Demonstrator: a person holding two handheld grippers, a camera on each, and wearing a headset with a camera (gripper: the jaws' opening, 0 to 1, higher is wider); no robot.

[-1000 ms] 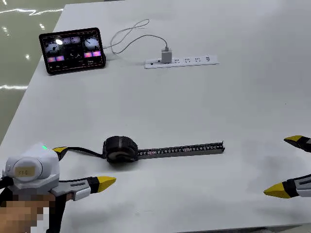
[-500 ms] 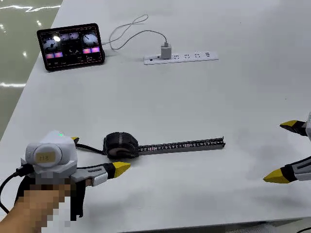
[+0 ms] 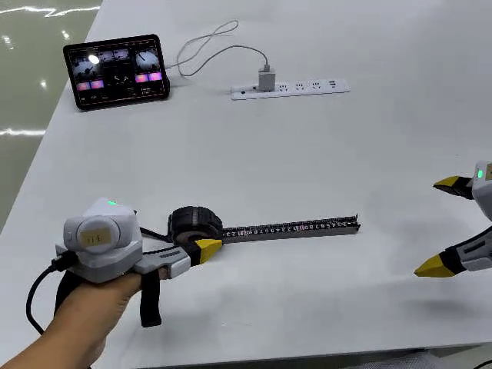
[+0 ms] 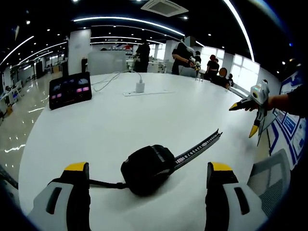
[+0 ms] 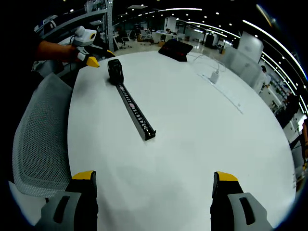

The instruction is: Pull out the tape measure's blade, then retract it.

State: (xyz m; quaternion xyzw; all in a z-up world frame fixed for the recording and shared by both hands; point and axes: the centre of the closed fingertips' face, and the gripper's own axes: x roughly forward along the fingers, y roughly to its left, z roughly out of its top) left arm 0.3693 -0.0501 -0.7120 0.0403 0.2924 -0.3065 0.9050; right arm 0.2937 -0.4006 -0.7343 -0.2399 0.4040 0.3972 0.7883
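I am bringing the left tool [image 4: 147, 168] in from the lower left of the head view. A second ago it was hanging well short of the tape measure [image 3: 194, 225], and now its spread jaws are straddling it, not yet closing. The blade [image 3: 296, 227] is lying pulled out across the desk [image 3: 307, 154] towards the right of the frame, unchanged. So I am judging the pull-out done and the retract as what I am setting up. The right tool [image 3: 439, 225] is waiting at the right edge, jaws spread and holding nothing, well apart from the blade's hooked end [image 5: 148, 136].

The left gripper view is showing me what the head view is hiding: the tape measure sitting between both yellow tips [image 4: 77, 167] with a gap on each side, and a dark strap [image 4: 103, 183] trailing towards the left-hand jaw. The right gripper view is giving me the blade lengthwise, running away to the upper left.
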